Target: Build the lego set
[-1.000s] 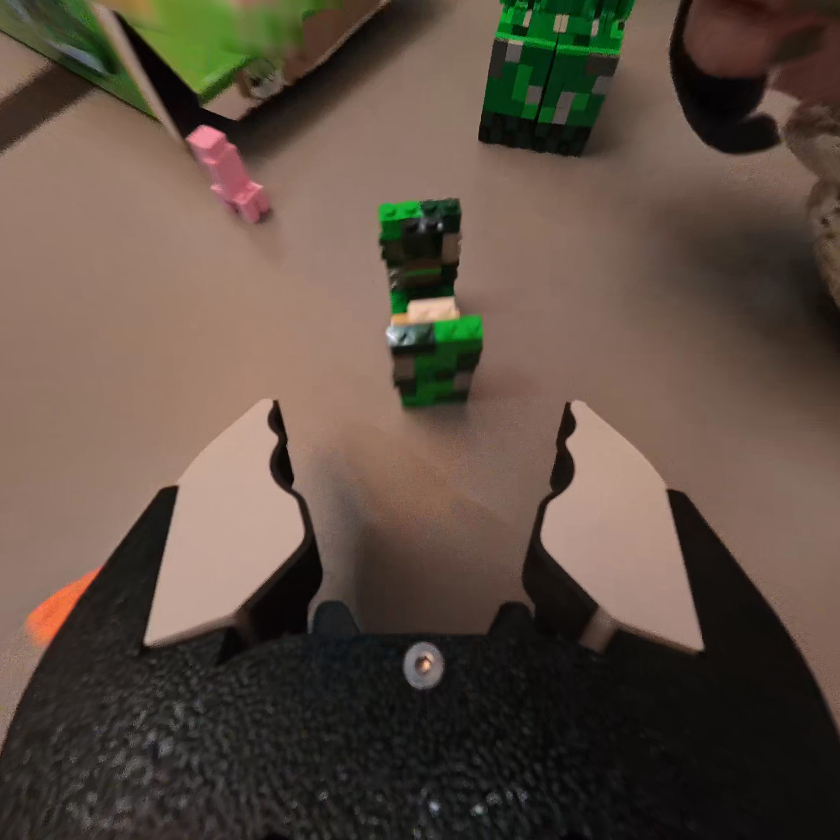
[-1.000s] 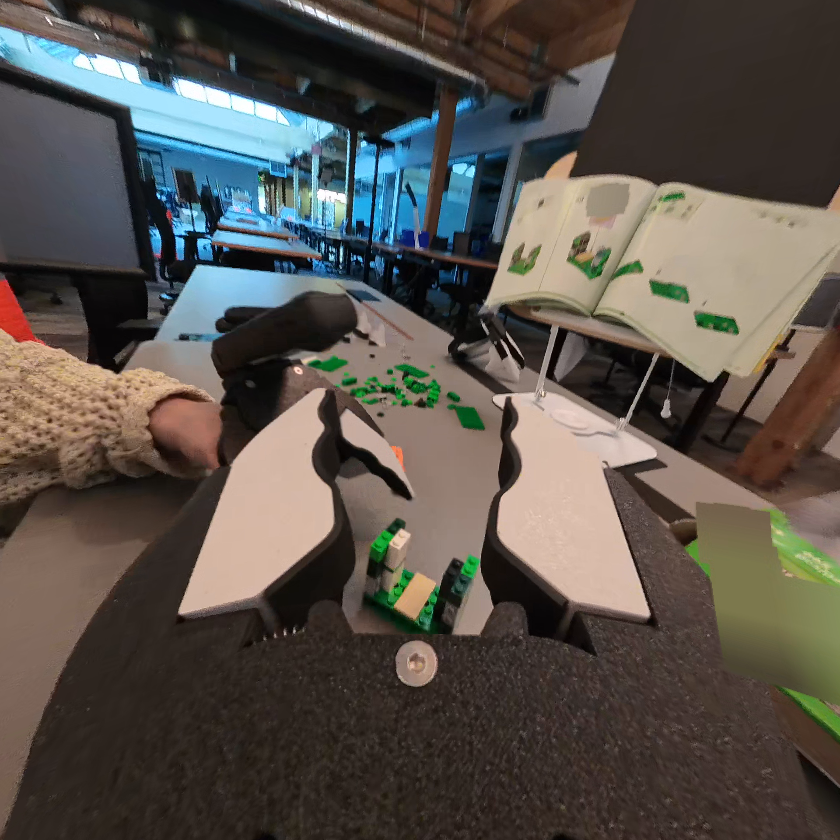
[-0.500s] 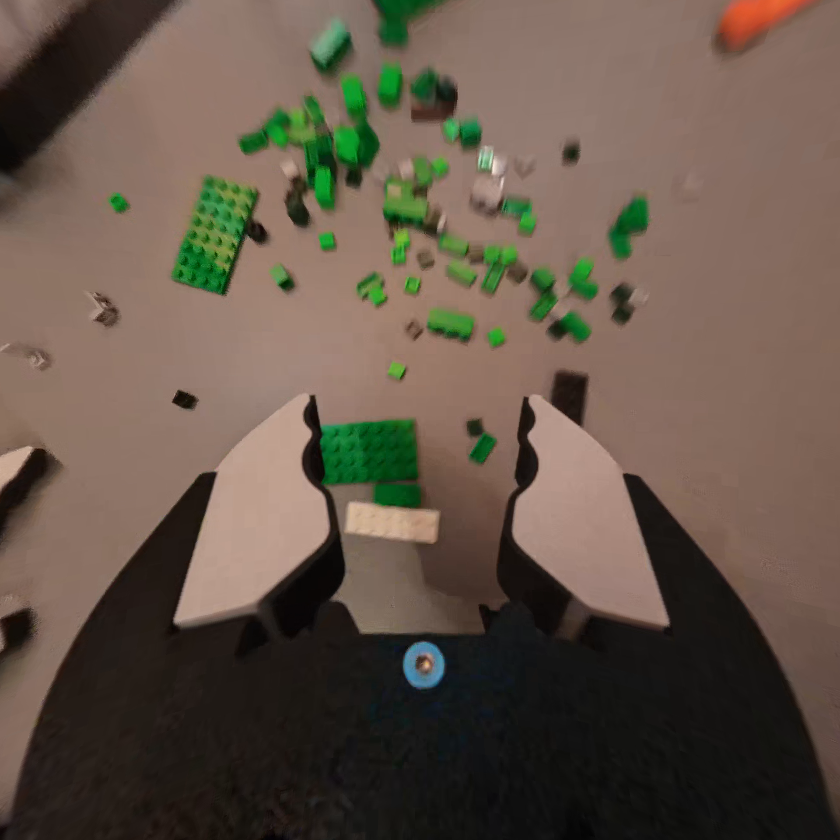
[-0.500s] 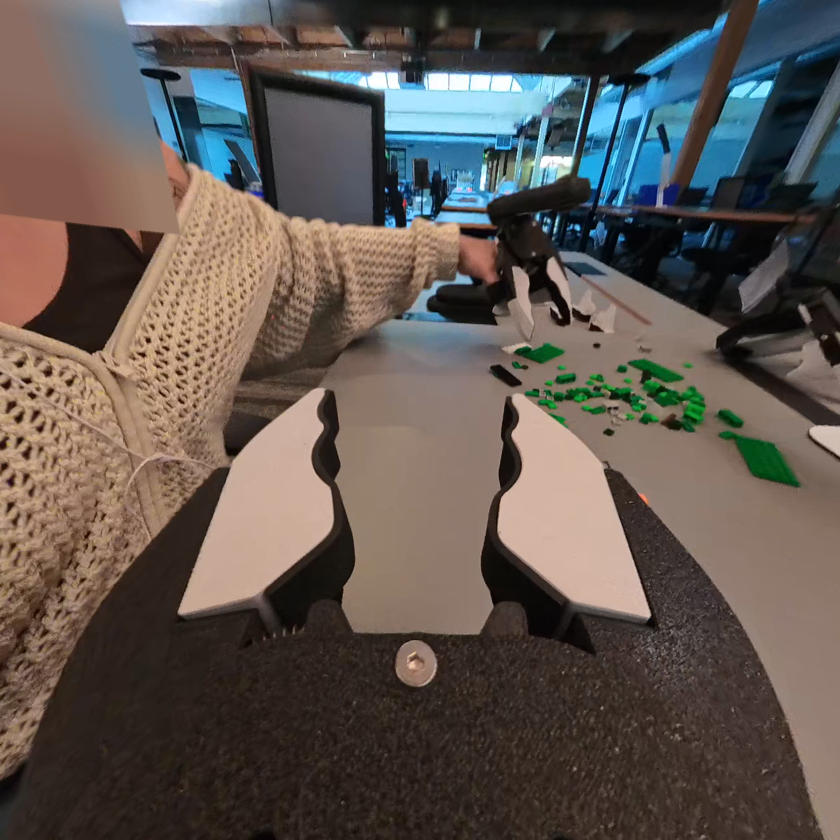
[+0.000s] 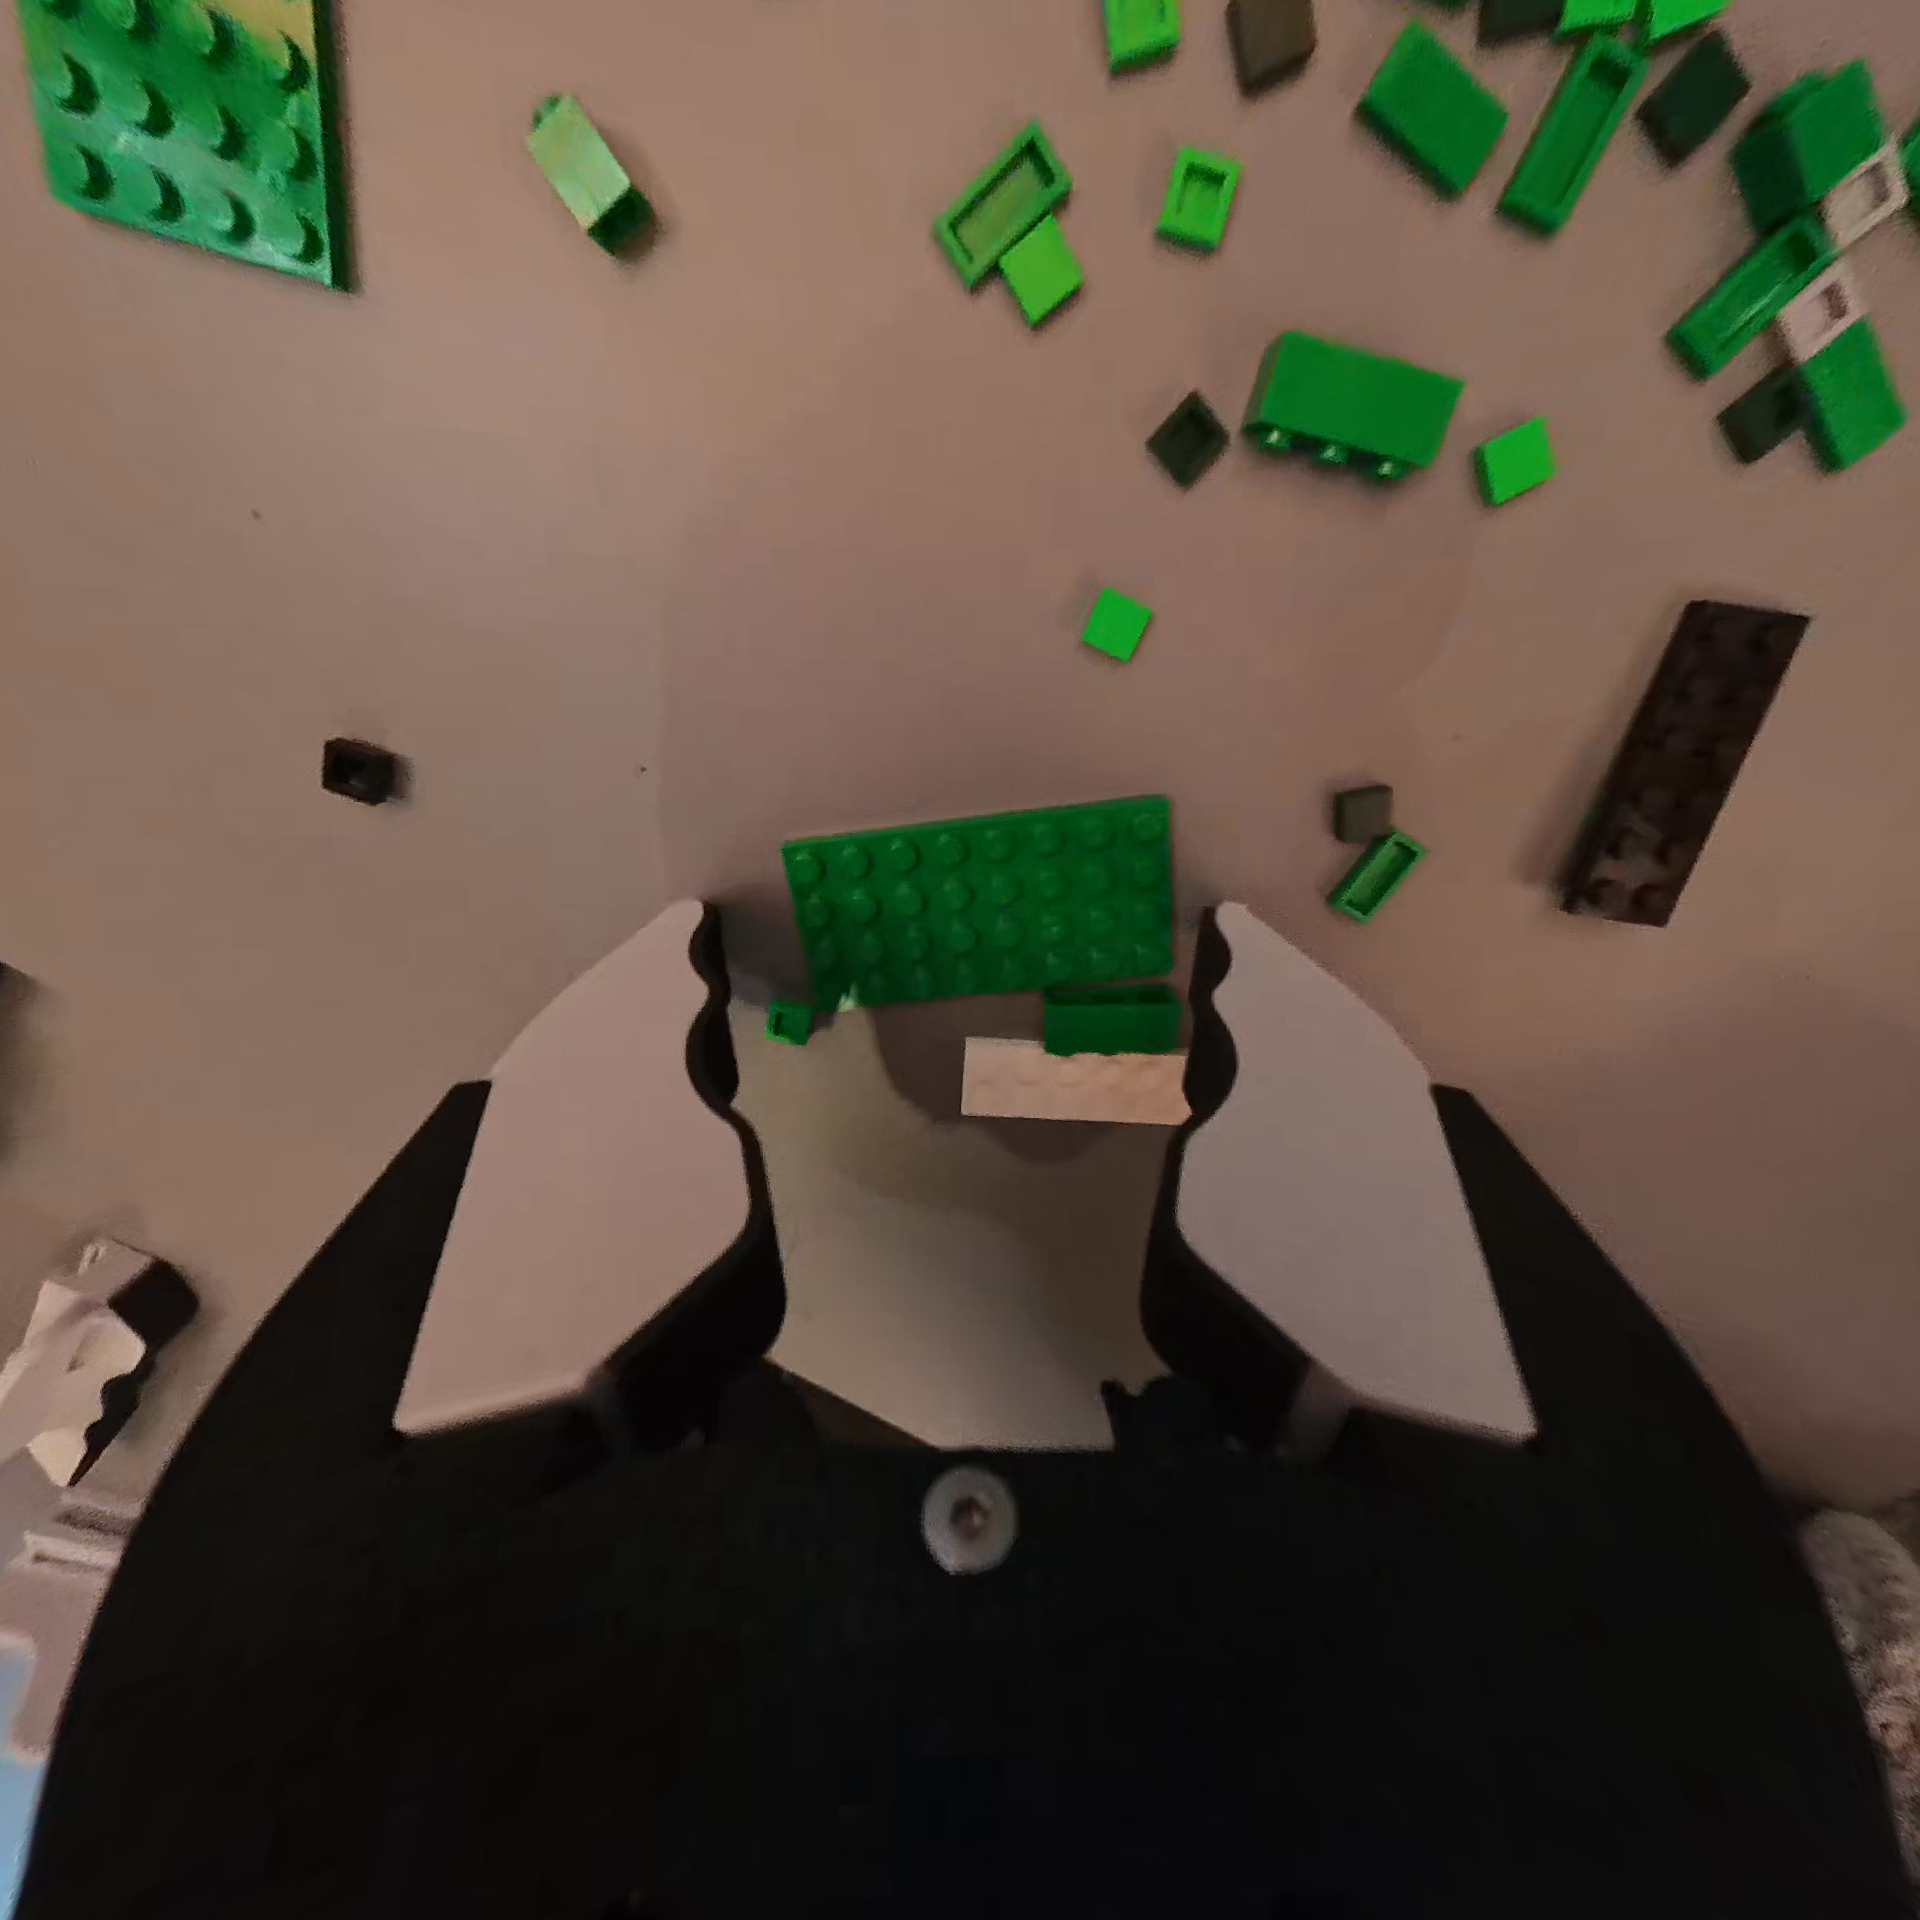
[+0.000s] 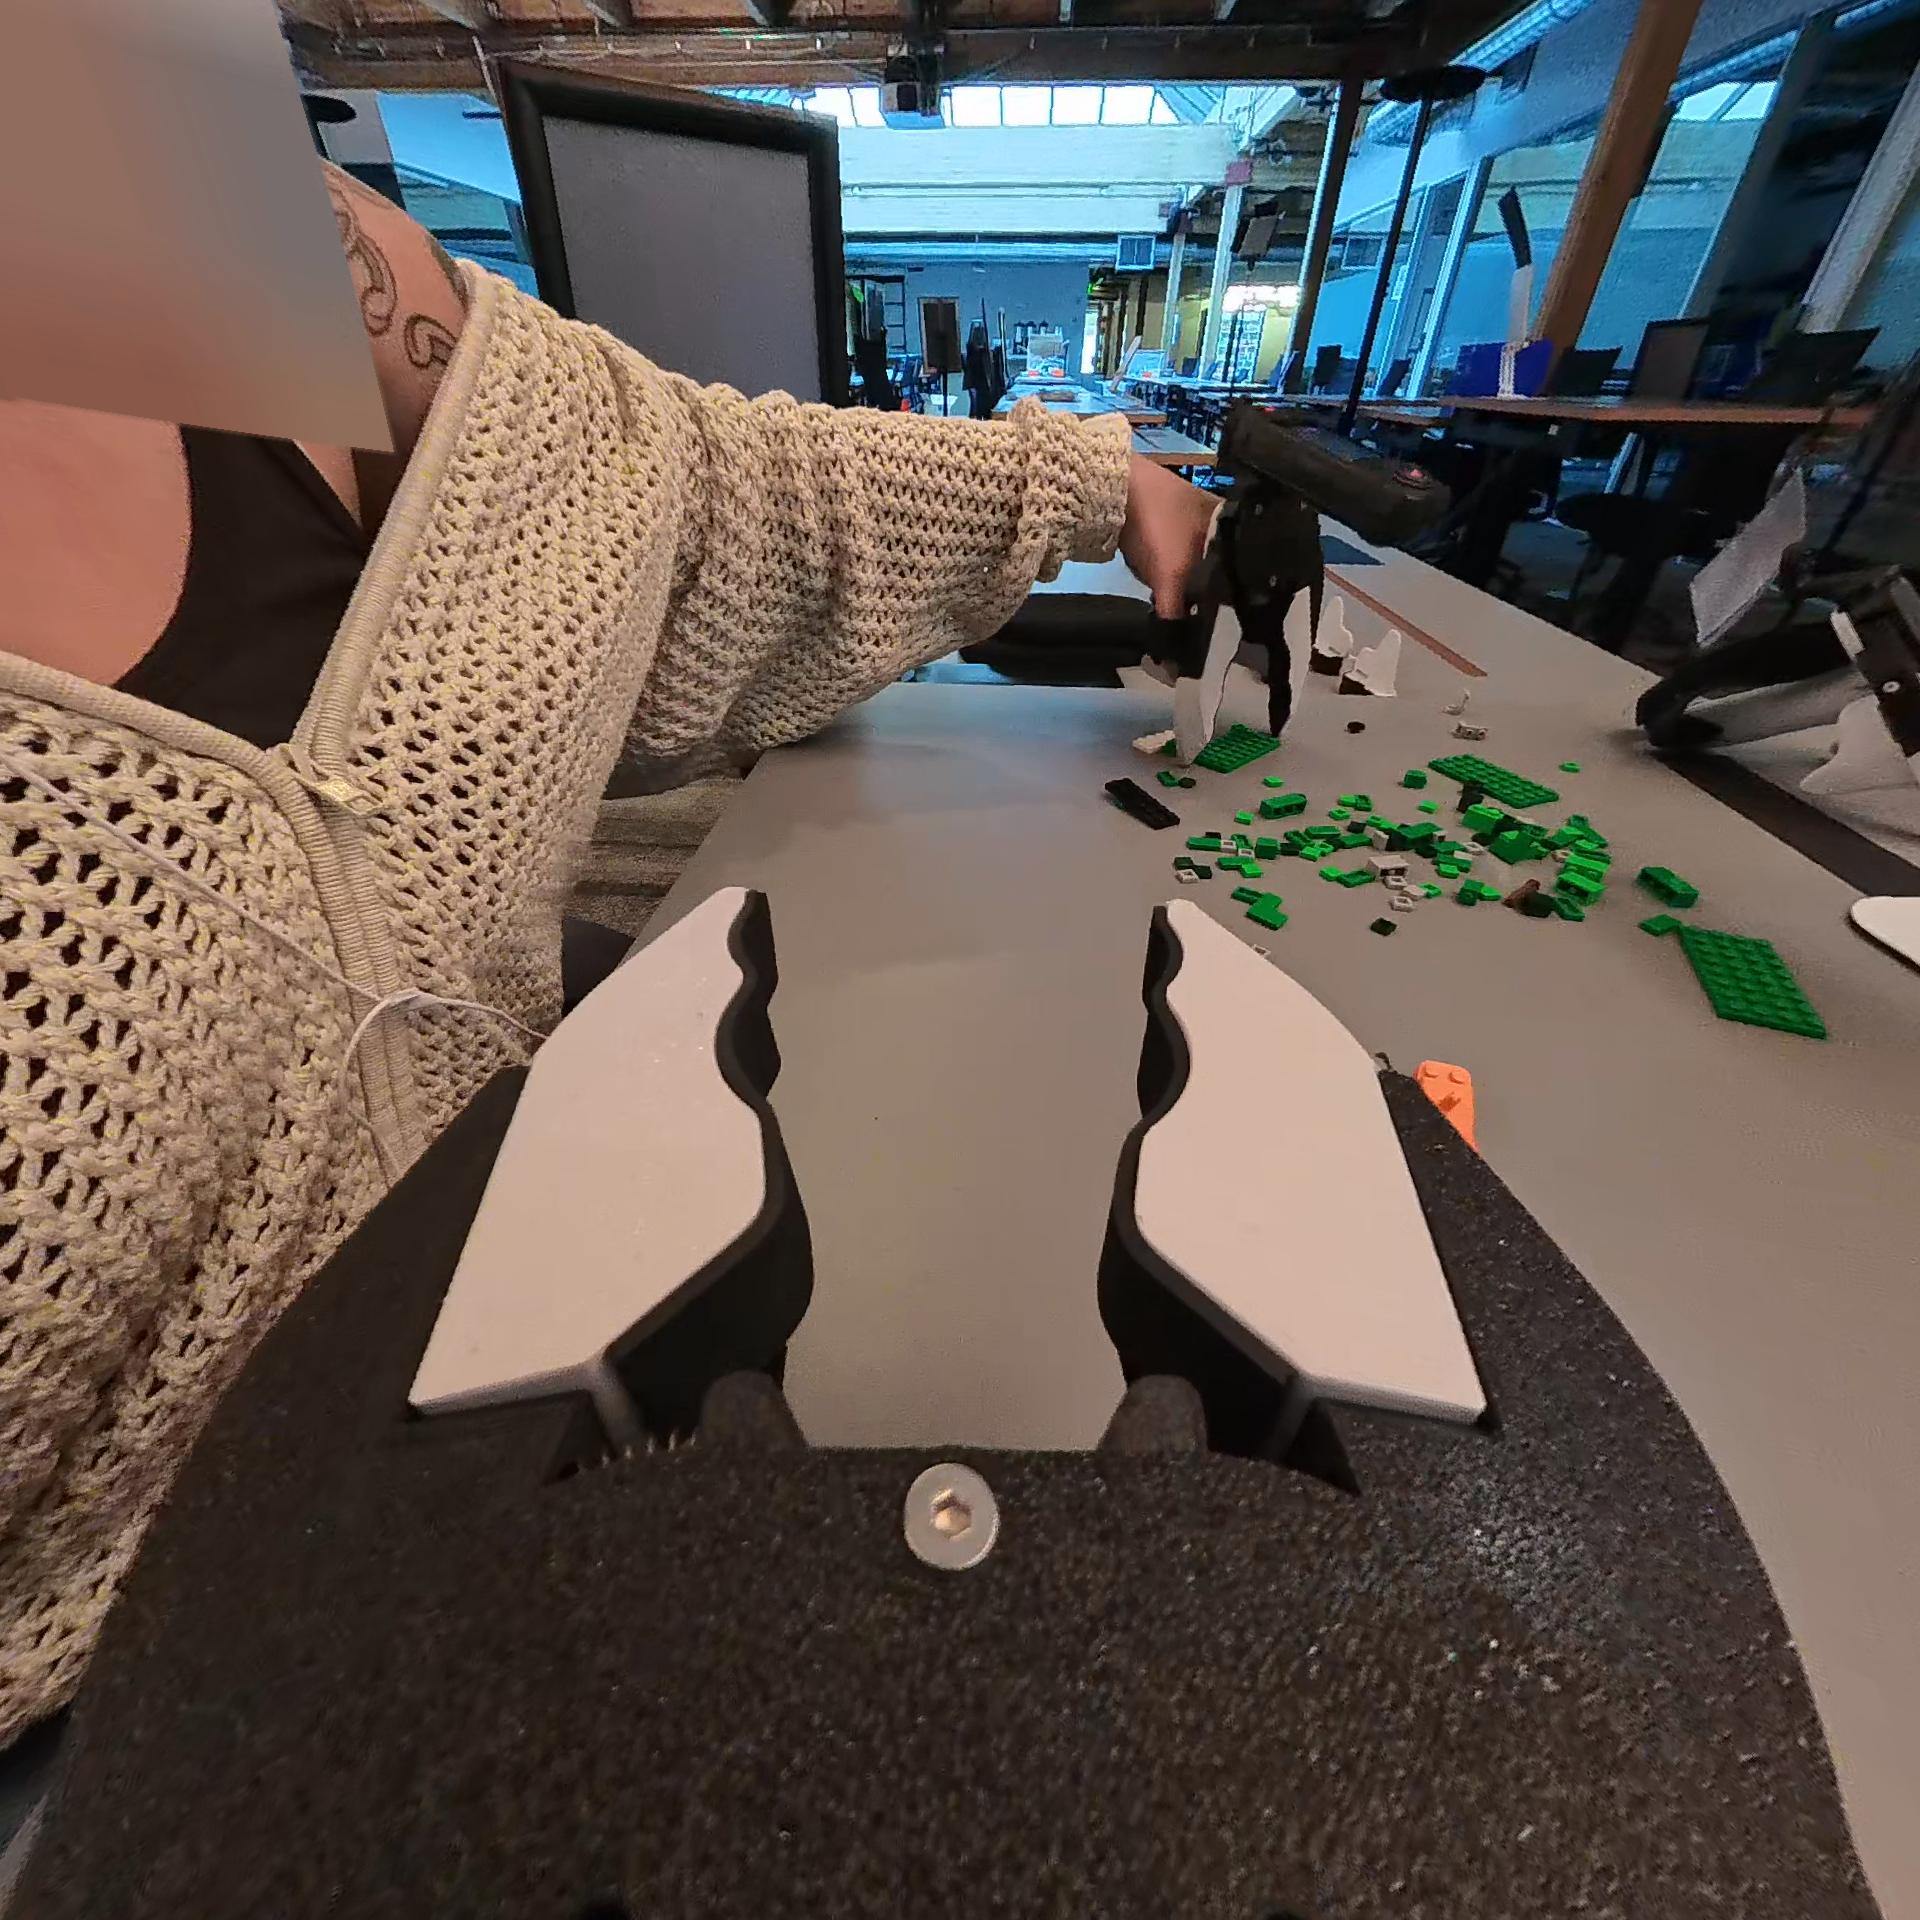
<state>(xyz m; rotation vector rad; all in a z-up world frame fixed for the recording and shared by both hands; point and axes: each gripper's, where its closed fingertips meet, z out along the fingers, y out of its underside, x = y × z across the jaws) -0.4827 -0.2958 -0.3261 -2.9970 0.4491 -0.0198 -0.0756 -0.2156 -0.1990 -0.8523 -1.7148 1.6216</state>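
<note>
My left gripper (image 5: 954,920) is open and points down at the grey table. A flat green studded plate (image 5: 982,899) lies just past its fingertips. A small green brick (image 5: 1112,1020) and a white plate (image 5: 1075,1081) lie between the fingers, close to the right one. A tiny green piece (image 5: 788,1023) lies by the left finger. My right gripper (image 6: 956,920) is open and empty, low over bare table. In the right wrist view the left gripper (image 6: 1242,686) stands far off over the same green plate (image 6: 1236,746), held on an outstretched arm.
Several loose green bricks (image 5: 1351,400) are scattered ahead and right. A long black plate (image 5: 1683,764) lies at the right, a large green plate (image 5: 187,135) at the top left. An orange piece (image 6: 1449,1096) lies by my right finger. Another green plate (image 6: 1751,982) lies far right. The tips of one gripper are about 45 cm away from the tips of the other.
My left gripper swung from the green figures to the loose-brick pile, then dropped closer over the green plate and white plate. My right gripper turned left, away from the small build and booklet.
</note>
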